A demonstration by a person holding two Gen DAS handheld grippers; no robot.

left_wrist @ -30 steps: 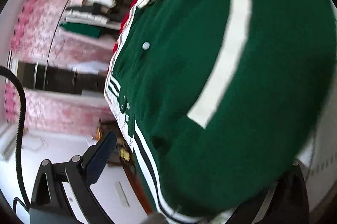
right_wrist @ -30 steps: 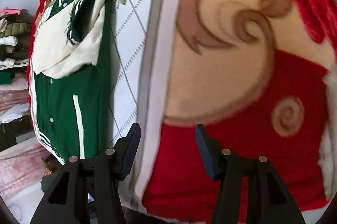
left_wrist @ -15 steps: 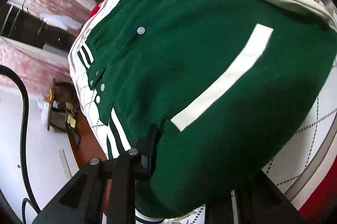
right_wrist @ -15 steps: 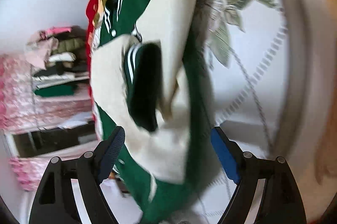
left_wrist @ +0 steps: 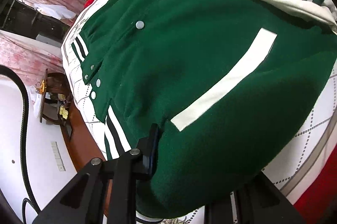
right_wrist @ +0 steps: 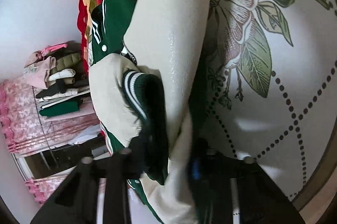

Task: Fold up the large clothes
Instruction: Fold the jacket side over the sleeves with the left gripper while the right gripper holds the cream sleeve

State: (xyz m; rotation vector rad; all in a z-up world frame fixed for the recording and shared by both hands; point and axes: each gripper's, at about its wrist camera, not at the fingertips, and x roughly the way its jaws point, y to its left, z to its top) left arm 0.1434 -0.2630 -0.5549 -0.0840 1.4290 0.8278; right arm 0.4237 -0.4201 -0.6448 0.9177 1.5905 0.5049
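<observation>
On the bed, both grippers, left [left_wrist: 189,162] clamped and right [right_wrist: 168,160] closing, pinch the green jacket [left_wrist: 189,68]; I'd lift them evenly to fold it

The left wrist view looks steeply down, very close over the green jacket [left_wrist: 189,68] near its hem. The right wrist view faces along the jacket's cream sleeve [right_wrist: 168,38], equally close. Both share the jacket, the quilted bedspread [left_wrist: 311,131] and the clothes pile [right_wrist: 56,85] beyond it.
</observation>
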